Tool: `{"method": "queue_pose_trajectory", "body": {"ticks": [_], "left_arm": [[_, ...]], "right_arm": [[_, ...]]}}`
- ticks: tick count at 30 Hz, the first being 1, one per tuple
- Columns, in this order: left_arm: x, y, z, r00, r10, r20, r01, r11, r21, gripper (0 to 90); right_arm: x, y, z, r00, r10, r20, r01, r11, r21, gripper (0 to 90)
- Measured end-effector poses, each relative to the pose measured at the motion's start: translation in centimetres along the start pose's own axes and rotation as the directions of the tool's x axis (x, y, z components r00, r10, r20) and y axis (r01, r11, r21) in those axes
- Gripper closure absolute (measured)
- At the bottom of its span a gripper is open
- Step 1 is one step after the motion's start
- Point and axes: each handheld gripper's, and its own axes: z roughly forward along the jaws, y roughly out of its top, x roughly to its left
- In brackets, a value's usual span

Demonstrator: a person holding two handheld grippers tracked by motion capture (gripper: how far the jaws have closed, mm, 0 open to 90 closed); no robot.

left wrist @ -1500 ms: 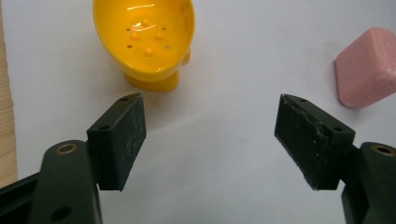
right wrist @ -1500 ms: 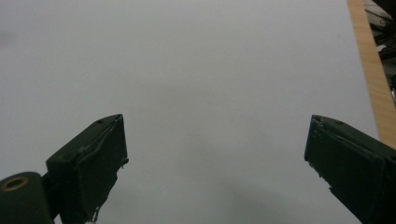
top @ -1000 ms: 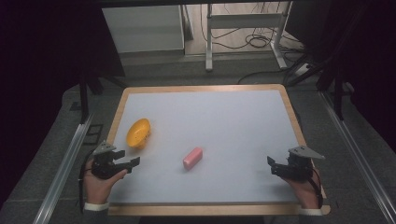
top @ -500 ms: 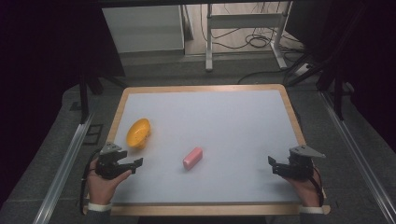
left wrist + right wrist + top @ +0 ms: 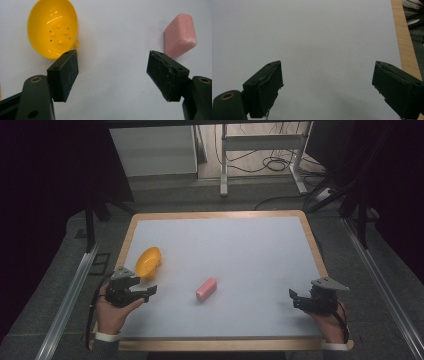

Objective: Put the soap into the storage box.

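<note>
Fingers [image 5: 63, 75] of the left gripper [image 5: 145, 292] stand spread wide and empty, low over the white desk [image 5: 240, 250], with the yellow bowl [image 5: 52, 27] ahead to one side and the pink soap bar [image 5: 180, 37] ahead to the other. From above, the bar [image 5: 206, 288] lies near the desk's middle, apart from the bowl [image 5: 148, 261]. The right gripper [image 5: 296, 300] rests near the right edge, fingers [image 5: 265, 87] likewise spread on nothing. A good grasp would likely centre the left gripper on the bar and close across its narrow sides.
</note>
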Motion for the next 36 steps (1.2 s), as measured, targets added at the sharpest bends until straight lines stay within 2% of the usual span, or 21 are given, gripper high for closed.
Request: {"method": "queue_pose_trajectory", "body": {"ticks": [10, 17, 25, 36], "left_arm": [[-1.4, 1.8, 0.4, 0.9982, 0.057, 0.016, -0.057, 0.9981, 0.022, 25.7], [-2.0, 2.6, 0.4, 0.9967, 0.077, 0.024, -0.078, 0.9965, 0.032, 25.4], [-2.8, 3.6, 0.9, 0.9923, 0.121, 0.024, -0.122, 0.9913, 0.049, 24.8], [-3.6, 4.4, 1.5, 0.9887, 0.143, 0.044, -0.146, 0.9868, 0.069, 24.5]], "right_arm": [[-0.2, 0.0, -0.2, 1.0000, -0.004, 0.008, 0.004, 1.000, -0.009, 9.5], [-0.2, -0.1, -0.2, 0.9999, -0.003, 0.011, 0.003, 1.000, -0.008, 9.6], [-0.2, -0.1, -0.3, 0.9998, 0.005, 0.021, -0.005, 1.000, -0.011, 9.6], [-0.2, 0.0, -0.5, 0.9998, 0.001, 0.021, -0.001, 1.000, -0.017, 9.6]]}}
